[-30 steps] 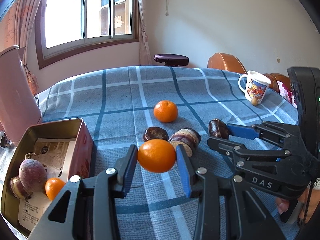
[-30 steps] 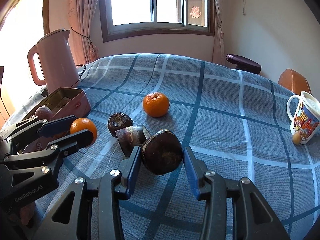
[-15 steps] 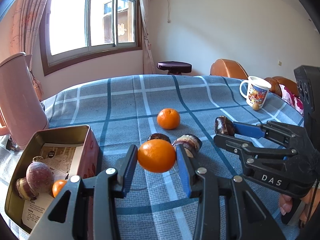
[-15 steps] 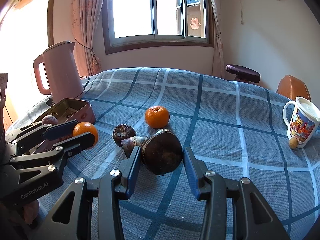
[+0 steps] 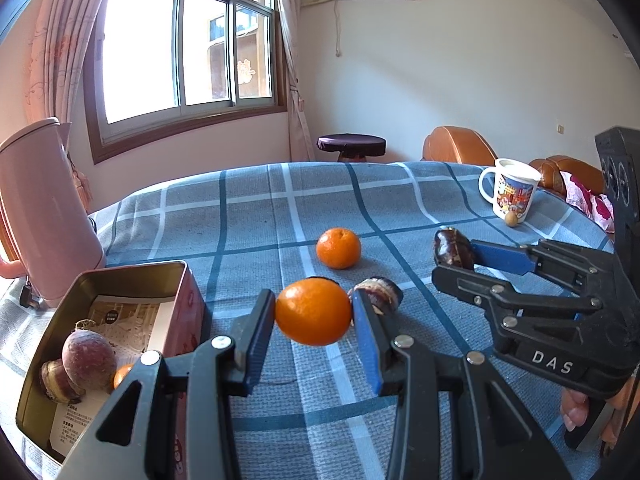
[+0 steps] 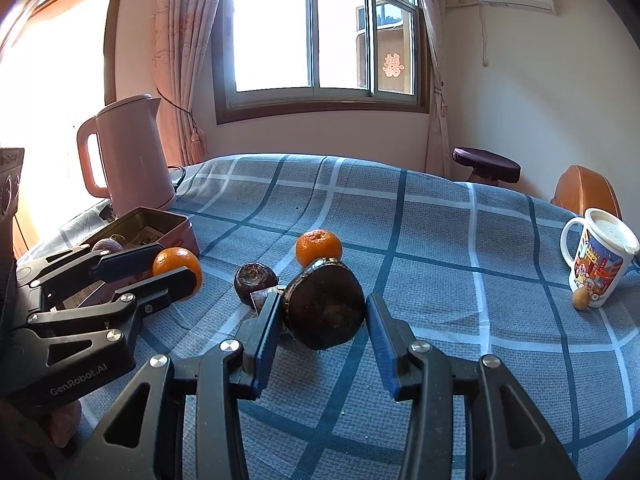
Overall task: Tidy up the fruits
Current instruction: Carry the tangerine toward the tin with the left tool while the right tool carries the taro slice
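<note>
Left gripper [image 5: 313, 312]: pinches the orange [image 5: 313, 311], held above the cloth, right of the tin [image 5: 132, 276].
Right gripper [image 6: 323, 310]: clamps the dark fruit [image 6: 324, 309] between its blue pads.
Tin contents: we see several fruits at its near end.
Next step: we carry the orange over the rim, lower it into the free end, then release.
Caution: we keep the grippers apart.

Left gripper [image 5: 314, 312] clamped on an orange [image 5: 313, 311], held clear above the cloth, blue pads pressing both sides, fingers pointing forward and roughly level. Right gripper [image 6: 323, 312] clamped on a dark brown fruit [image 6: 324, 310], also lifted, jaws wider apart than the left's, seen from the left wrist view as black fingers reaching in from the right. Bare fingertips [image 5: 576, 412] of the right hand visible under that gripper's handle, wrapped around the grip.
</note>
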